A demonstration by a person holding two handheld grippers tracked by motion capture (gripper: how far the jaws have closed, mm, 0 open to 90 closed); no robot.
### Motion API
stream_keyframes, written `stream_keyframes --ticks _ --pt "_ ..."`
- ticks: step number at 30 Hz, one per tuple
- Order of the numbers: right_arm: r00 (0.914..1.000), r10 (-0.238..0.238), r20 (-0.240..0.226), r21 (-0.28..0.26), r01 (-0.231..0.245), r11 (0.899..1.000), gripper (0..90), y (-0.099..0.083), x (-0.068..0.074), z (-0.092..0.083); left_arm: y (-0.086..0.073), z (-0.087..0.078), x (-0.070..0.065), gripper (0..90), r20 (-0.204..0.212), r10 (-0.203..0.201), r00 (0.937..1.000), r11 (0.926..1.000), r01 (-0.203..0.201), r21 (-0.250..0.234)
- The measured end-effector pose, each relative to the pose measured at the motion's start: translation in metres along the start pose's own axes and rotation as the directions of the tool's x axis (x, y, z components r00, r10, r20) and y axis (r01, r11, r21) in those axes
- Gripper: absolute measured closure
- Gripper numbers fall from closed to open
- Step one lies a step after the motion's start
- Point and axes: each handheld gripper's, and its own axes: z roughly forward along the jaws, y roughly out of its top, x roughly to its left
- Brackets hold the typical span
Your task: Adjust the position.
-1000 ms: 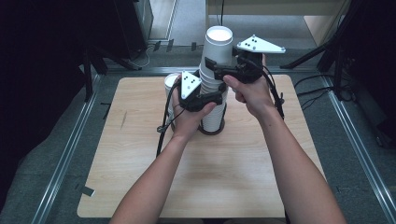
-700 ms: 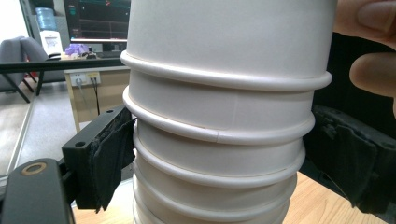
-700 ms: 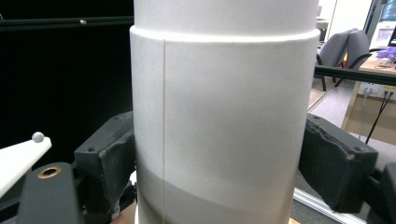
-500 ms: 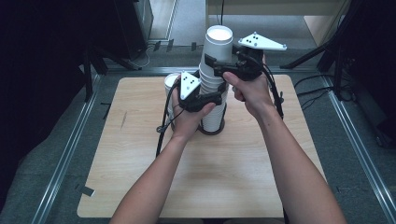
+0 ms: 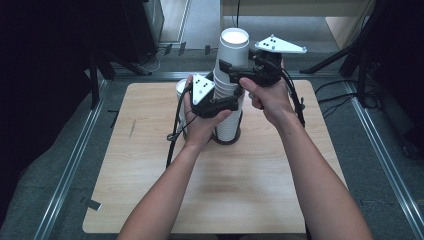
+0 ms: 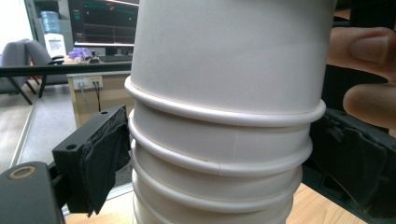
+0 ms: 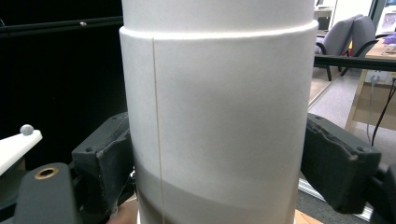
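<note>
High view: stack of white paper cups [image 5: 229, 95] stood upright mid-table [image 5: 150, 200], top cup [image 5: 234, 47] sticking well above the rest; a lone white cup [image 5: 180, 89] sat just behind the left hand. Left gripper [image 5: 227, 104] straddled the lower stack, right gripper [image 5: 226, 70] clamped the top cup; layout matched a second earlier. Left gripper view: rolled rims nested tight, jaws just opened further, left pad [image 6: 105, 158] clear of the cups, so open. Right gripper view: plain white wall with a vertical seam, jaws closing, pads [image 7: 109, 163] pressed on it.
</note>
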Motion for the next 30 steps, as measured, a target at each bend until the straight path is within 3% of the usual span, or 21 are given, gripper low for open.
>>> stream_keyframes --ticks 4,8,10,14,16,20,25,30 --pt "0.9990 0.043 -0.013 0.033 -0.042 0.999 12.3 0.000 -0.003 0.003 0.000 0.000 0.001 8.0 0.003 -0.003 1.0000 1.0000 0.003 0.001" --pt "0.9984 0.054 -0.018 0.090 -0.052 0.995 10.7 -0.006 -0.005 0.009 0.000 0.000 0.001 8.7 0.006 0.001 1.0000 1.0000 -0.001 0.000" --pt "0.9980 0.059 -0.023 0.092 -0.057 0.994 11.0 -0.007 -0.007 0.010 0.000 -0.001 0.001 8.9 0.009 0.003 1.0000 1.0000 -0.003 0.000" --pt "0.9999 -0.002 0.010 0.061 0.002 0.998 13.7 -0.006 -0.001 0.008 -0.001 -0.001 0.002 9.2 0.014 0.003 0.9999 1.0000 -0.003 -0.001" --pt "0.9999 0.000 0.015 0.035 0.000 0.999 14.8 -0.004 0.000 0.007 -0.001 -0.002 0.002 9.4 0.015 0.004 0.9999 1.0000 -0.004 -0.001" --pt "0.9986 0.052 0.010 -0.063 -0.052 0.997 16.2 0.009 0.001 -0.002 -0.001 -0.002 0.002 9.7 0.018 0.005 0.9998 1.0000 -0.005 -0.001" --pt "0.9988 0.014 0.046 -0.070 -0.011 0.998 16.5 0.017 0.006 -0.004 -0.001 -0.002 0.002 9.7 0.017 0.004 0.9998 1.0000 -0.004 -0.001" --pt "0.9973 0.010 0.073 -0.138 0.000 0.990 18.4 0.024 0.008 -0.011 -0.001 -0.002 0.002 9.7 0.018 0.002 0.9998 1.0000 -0.002 0.001"
